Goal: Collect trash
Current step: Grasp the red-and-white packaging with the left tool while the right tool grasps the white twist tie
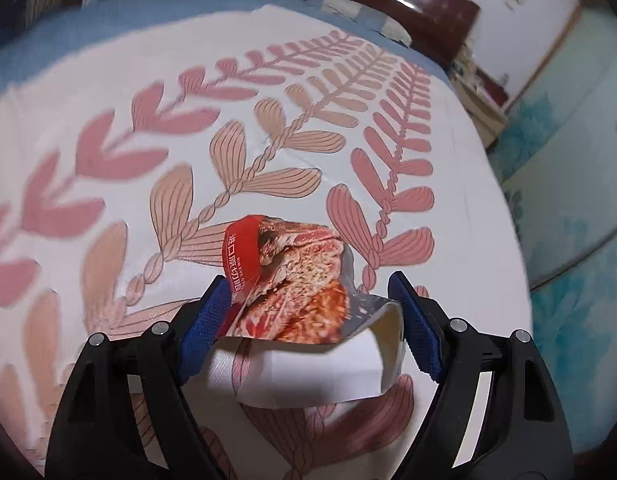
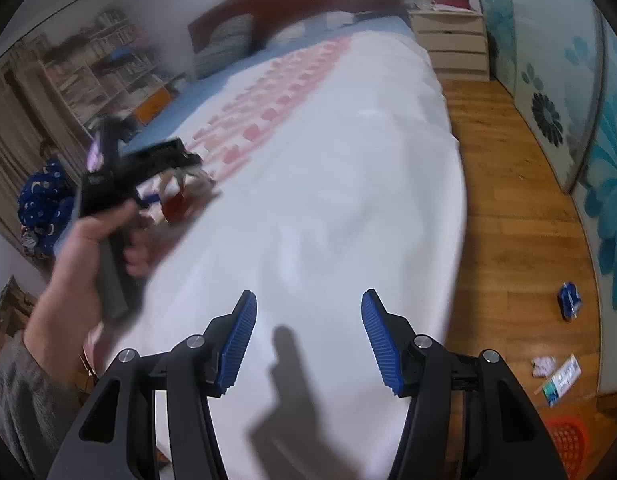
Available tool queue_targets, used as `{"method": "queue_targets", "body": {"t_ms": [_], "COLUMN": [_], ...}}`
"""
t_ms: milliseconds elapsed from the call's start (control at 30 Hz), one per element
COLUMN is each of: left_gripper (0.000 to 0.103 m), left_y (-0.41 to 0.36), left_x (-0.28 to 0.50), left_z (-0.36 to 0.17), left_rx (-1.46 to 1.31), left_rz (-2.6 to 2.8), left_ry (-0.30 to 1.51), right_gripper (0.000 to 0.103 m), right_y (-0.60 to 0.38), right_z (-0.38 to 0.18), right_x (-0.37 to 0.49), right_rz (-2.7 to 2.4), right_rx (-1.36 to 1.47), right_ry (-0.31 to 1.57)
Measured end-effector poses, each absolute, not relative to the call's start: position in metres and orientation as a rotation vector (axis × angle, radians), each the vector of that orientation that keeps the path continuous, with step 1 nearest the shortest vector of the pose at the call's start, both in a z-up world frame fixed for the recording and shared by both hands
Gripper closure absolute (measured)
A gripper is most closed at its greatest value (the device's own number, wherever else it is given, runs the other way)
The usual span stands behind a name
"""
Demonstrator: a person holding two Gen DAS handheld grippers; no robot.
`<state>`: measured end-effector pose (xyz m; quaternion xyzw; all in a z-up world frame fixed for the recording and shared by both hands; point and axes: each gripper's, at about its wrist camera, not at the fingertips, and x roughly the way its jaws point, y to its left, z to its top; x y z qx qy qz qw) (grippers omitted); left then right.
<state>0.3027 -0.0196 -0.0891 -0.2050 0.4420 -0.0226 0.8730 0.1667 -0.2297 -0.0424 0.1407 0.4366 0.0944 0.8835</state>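
Observation:
A crumpled food wrapper (image 1: 296, 280), red with a meat picture and a silver-white inside, lies on the leaf-patterned bedspread (image 1: 228, 128). My left gripper (image 1: 308, 300) is open, its blue pads on either side of the wrapper; the left pad touches the red edge. In the right wrist view the left gripper (image 2: 176, 176) is held in a hand over the bed's left side, with the wrapper (image 2: 178, 204) below it. My right gripper (image 2: 308, 316) is open and empty above the white part of the bed. More trash lies on the floor: a blue wrapper (image 2: 569, 300), a crumpled paper (image 2: 542, 365) and a small box (image 2: 562, 382).
A red basket (image 2: 568, 444) stands on the wooden floor (image 2: 508, 200) at lower right. A dresser (image 2: 448, 44) and headboard (image 2: 308, 4) are at the far end. Wardrobe doors (image 2: 580, 92) line the right side. Bookshelves (image 2: 100, 64) stand at left.

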Motion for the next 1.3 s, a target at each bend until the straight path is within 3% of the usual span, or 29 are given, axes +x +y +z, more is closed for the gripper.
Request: {"method": "queue_targets", "body": {"t_ms": [200, 567, 900, 933, 1033, 1300], "left_gripper": [0.040, 0.041, 0.041, 0.041, 0.041, 0.041], "left_y": [-0.001, 0.031, 0.033, 0.031, 0.029, 0.023], "left_x": [0.294, 0.242, 0.222, 0.223, 0.222, 0.212], "left_z": [-0.087, -0.053, -0.044, -0.044, -0.045, -0.042], "left_rx": [-0.499, -0.486, -0.404, -0.391, -0.385, -0.365], "left_rz": [-0.055, -0.076, -0.100, -0.098, -0.100, -0.100], "left_ry": [0.893, 0.763, 0.767, 0.769, 0.775, 0.776], "right_gripper": [0.047, 0.047, 0.047, 0.049, 0.076, 0.078], "right_y": [-0.203, -0.116, -0.025, -0.023, -0.021, -0.046], "right_z": [-0.030, -0.041, -0.078, -0.080, -0.083, -0.068], "right_x": [0.194, 0.294, 0.361, 0.362, 0.362, 0.334], "right_rz": [0.239, 0.334, 0.315, 0.310, 0.314, 0.284], "right_rx": [0.245, 0.119, 0.009, 0.008, 0.001, 0.045], "right_ry": [0.861, 0.882, 0.981, 0.983, 0.981, 0.906]}}
